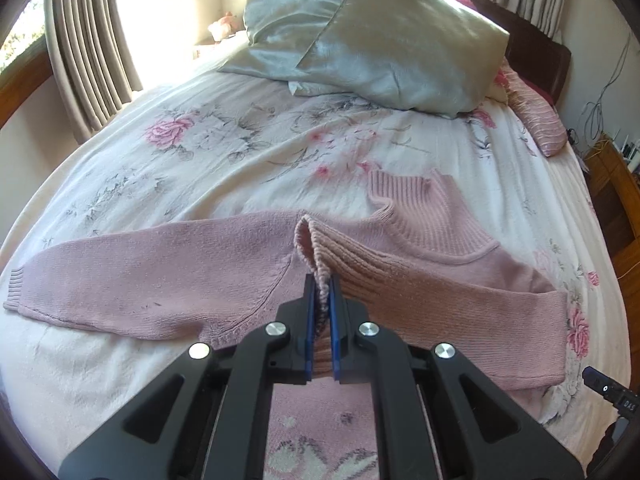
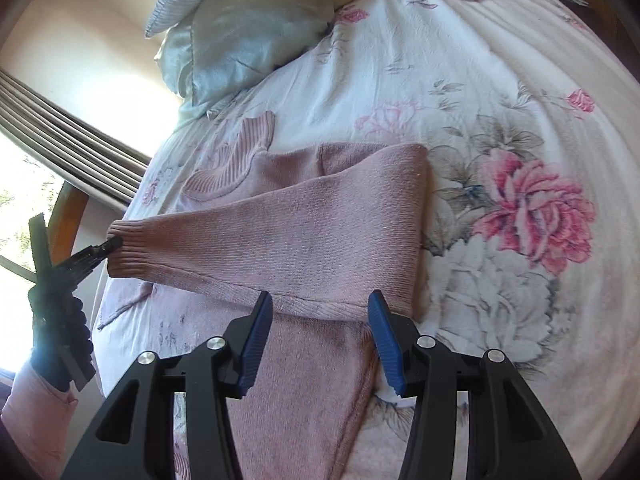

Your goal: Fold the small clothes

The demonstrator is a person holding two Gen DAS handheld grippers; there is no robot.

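left gripper (image 1: 322, 284) clamping pink sweater (image 1: 160, 280) cuff, right gripper (image 2: 320, 304) spread

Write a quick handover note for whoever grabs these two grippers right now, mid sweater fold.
Left gripper: shut on the cuff of one sleeve, carried across the chest.
Right gripper: open, empty, hovering over the sweater body.
Sweater lies on the floral bedspread, collar toward the pillows; the other sleeve is spread out flat.
Done: first sleeve brought over.
Left: release it, fold the other sleeve, fold the body.
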